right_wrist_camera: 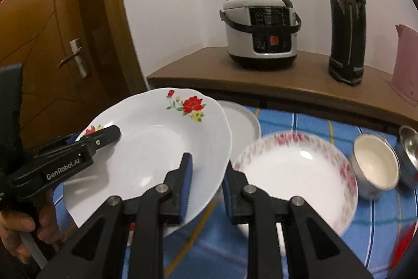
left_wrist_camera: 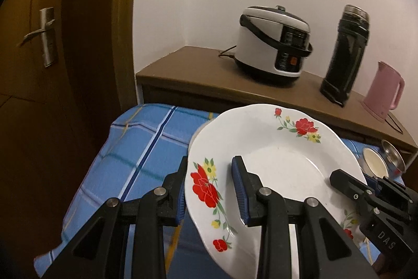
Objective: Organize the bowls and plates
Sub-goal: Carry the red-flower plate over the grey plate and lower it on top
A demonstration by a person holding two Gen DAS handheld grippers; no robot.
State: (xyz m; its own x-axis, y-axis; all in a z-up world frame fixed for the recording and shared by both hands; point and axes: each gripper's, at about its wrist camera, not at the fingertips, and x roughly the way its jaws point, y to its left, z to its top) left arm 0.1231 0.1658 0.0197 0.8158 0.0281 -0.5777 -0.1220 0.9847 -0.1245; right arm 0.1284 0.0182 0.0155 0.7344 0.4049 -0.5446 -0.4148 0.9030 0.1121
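Note:
A white plate with red flowers [left_wrist_camera: 274,153] [right_wrist_camera: 156,145] is held above the blue checked table by both grippers. My left gripper [left_wrist_camera: 209,190] straddles its left rim, one finger under, one on top, shut on it. My right gripper [right_wrist_camera: 207,184] straddles its right rim the same way; it shows in the left wrist view [left_wrist_camera: 350,184], and the left gripper shows in the right wrist view [right_wrist_camera: 104,137]. Beneath lies a plain white plate [right_wrist_camera: 245,124]. A pink-flowered bowl [right_wrist_camera: 300,174], a cream cup [right_wrist_camera: 376,164] and a steel bowl [right_wrist_camera: 410,145] stand to the right.
The table has a blue checked cloth [left_wrist_camera: 141,148]. Behind it a brown counter [right_wrist_camera: 287,85] holds a rice cooker [right_wrist_camera: 261,30], a black thermos [right_wrist_camera: 344,25] and a pink kettle [left_wrist_camera: 384,90]. A wooden door [left_wrist_camera: 47,69] is on the left.

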